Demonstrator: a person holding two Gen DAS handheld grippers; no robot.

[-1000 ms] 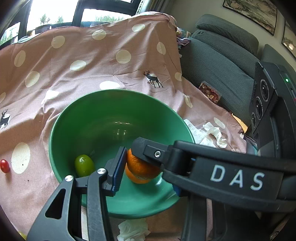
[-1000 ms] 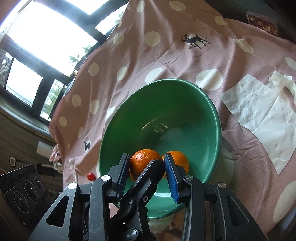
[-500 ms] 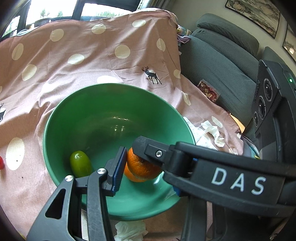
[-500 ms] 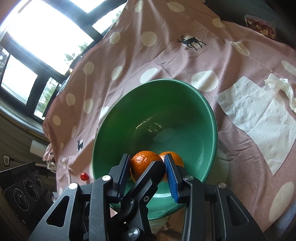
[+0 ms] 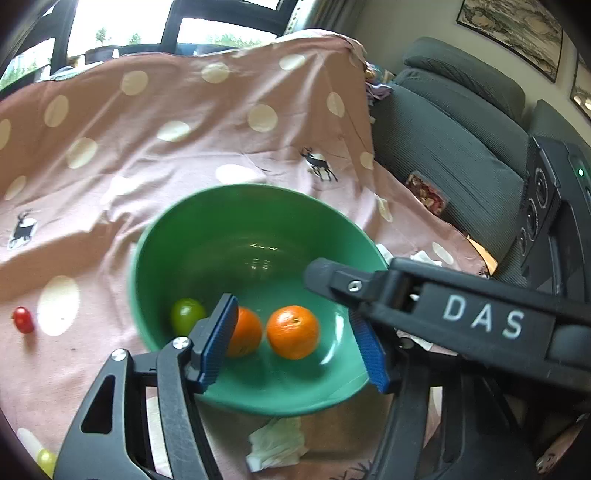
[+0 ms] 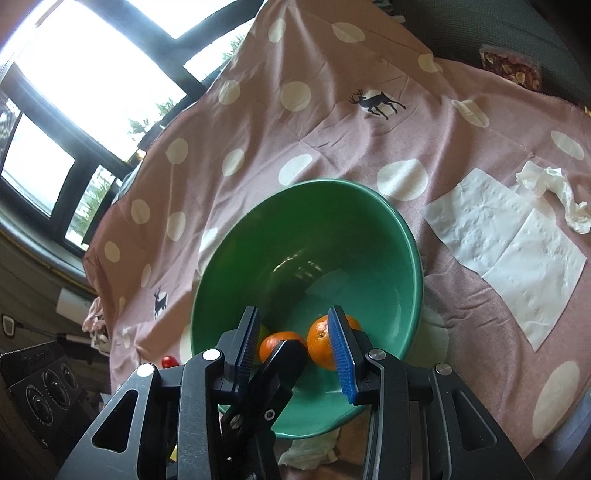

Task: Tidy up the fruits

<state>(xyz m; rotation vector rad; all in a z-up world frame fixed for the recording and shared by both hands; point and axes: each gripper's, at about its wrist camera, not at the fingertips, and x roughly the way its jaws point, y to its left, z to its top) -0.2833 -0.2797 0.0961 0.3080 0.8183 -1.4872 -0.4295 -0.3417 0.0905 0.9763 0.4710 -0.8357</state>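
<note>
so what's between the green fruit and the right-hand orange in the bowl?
Left wrist view: the other orange, half hidden by a left gripper finger, sits between green fruit and right-hand orange.

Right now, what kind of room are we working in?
Likely a home living room: grey sofa beside the table, framed picture on the wall, big window, and a polka-dot cloth under the bowl.

Pink polka-dot cloth (image 5: 155, 110), flat white napkin (image 6: 506, 236), crumpled tissue (image 6: 554, 188), grey sofa (image 5: 450, 147)
</note>
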